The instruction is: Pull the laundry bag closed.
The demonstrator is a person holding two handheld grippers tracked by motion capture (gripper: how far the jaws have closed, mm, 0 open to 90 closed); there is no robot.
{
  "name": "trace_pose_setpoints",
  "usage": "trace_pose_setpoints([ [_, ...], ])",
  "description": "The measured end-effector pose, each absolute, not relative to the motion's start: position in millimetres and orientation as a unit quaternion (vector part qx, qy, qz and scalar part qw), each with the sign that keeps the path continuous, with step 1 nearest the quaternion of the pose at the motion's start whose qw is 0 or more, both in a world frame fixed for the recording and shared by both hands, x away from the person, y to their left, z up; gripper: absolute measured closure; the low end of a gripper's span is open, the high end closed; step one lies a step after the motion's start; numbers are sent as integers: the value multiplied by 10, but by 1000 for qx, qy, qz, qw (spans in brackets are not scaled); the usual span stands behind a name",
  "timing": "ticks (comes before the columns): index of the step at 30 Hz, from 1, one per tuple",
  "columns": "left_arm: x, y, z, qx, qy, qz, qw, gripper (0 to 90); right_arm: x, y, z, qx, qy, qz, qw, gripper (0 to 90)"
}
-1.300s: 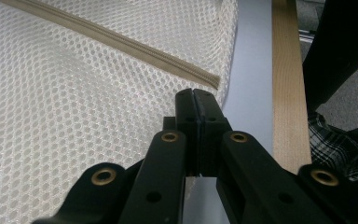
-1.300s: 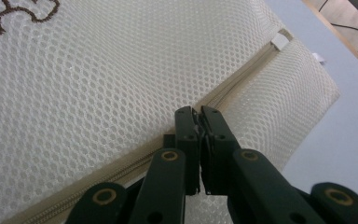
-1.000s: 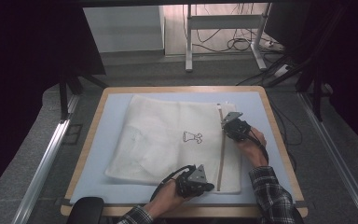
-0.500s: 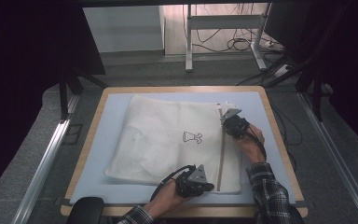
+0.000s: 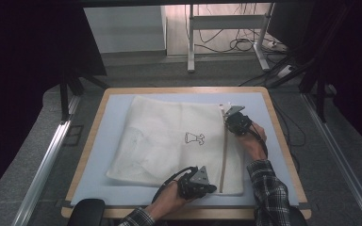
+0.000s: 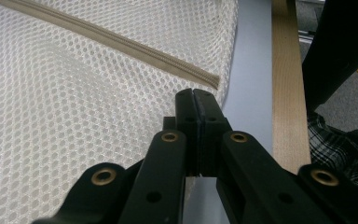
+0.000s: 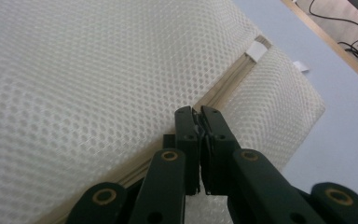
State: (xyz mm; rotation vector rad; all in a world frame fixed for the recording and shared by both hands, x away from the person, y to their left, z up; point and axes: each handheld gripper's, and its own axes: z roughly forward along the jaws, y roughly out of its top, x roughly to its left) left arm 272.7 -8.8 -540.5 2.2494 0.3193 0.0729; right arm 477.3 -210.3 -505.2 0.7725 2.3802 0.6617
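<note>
White mesh laundry bag (image 5: 169, 141) lies flat on the pale blue tabletop (image 5: 108, 122), roughly centred, one corner turned toward the far left. Small dark dress-shaped print (image 5: 194, 138) near its middle. Beige zipper (image 5: 224, 150) runs along the bag's right side, from the far edge to the near edge.

Left gripper (image 5: 212, 187) at the bag's near right corner, close beside the zipper's near end. In the left gripper view the jaws are pressed together, tips on the mesh at the bag's edge just below the end of the zipper tape (image 6: 121, 44); cannot tell whether any mesh is caught between them. Wooden tabletop rim (image 6: 286, 93) and a plaid sleeve (image 6: 340, 144) off to the side.

Right gripper (image 5: 227, 117) at the far end of the zipper. In the right gripper view its jaws are closed, tips right on the zipper line, apparently pinching the slider; the piece between them is too small to make out. White tag (image 7: 258, 50) at the zipper's far end
</note>
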Motion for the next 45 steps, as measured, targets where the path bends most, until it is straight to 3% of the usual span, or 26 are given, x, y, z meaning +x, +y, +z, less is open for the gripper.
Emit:
trace_pose_setpoints([
  [45, 2728, -87, -5406, 898, 128, 29, 421, 897, 5126, -2097, -5039, 280, 889, 240, 270, 848],
])
